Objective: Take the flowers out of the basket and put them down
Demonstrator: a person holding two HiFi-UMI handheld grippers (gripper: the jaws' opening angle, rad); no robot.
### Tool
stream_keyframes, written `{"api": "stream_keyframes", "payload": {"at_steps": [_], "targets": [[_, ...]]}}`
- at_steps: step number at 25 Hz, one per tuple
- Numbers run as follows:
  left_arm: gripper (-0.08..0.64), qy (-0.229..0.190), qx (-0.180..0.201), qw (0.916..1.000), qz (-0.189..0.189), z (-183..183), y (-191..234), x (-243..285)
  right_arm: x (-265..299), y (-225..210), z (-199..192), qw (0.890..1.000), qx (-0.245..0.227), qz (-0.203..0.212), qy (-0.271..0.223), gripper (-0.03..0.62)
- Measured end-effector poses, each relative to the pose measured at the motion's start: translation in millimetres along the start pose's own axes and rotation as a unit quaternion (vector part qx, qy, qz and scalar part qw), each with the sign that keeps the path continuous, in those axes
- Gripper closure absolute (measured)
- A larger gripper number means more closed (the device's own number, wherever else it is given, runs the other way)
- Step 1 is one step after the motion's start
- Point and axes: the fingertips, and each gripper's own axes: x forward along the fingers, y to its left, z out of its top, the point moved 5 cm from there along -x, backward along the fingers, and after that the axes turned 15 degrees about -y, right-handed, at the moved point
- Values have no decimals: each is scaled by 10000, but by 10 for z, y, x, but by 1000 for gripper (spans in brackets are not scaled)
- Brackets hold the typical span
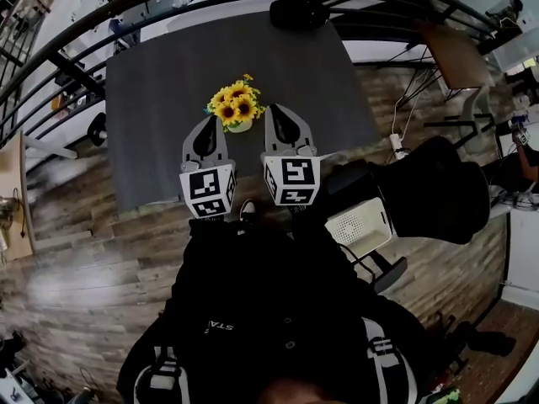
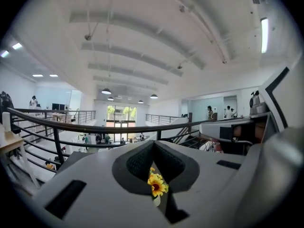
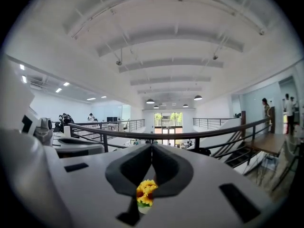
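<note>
We noted the left claw [image 2: 153, 145] shut on nothing, tips meeting, just left of the flowers [image 1: 235, 106], which stood upright in their small pale basket [image 1: 240, 126] near the middle of the dark bench [image 1: 152, 99]. We judged the bunch light, soft-petalled and easily crushed, so the hold belonged low on the stems just above the rim, not on the blooms. The right claw [image 3: 152, 147] was likewise closed and empty, just right of the bunch.

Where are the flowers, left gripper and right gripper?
flowers [image 1: 235, 106], head view, centre of the yellow blooms.
left gripper [image 2: 153, 142], left gripper view, where the shut jaw tips meet.
right gripper [image 3: 152, 145], right gripper view, where the shut jaw tips meet.
</note>
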Motion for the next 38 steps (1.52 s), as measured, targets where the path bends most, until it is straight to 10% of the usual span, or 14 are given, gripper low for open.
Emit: {"api": "stream_keyframes", "payload": {"at_steps": [38], "targets": [[560, -394, 123, 9991, -97, 491, -42, 47, 168, 371, 473, 9957, -122, 766, -514, 579]]}}
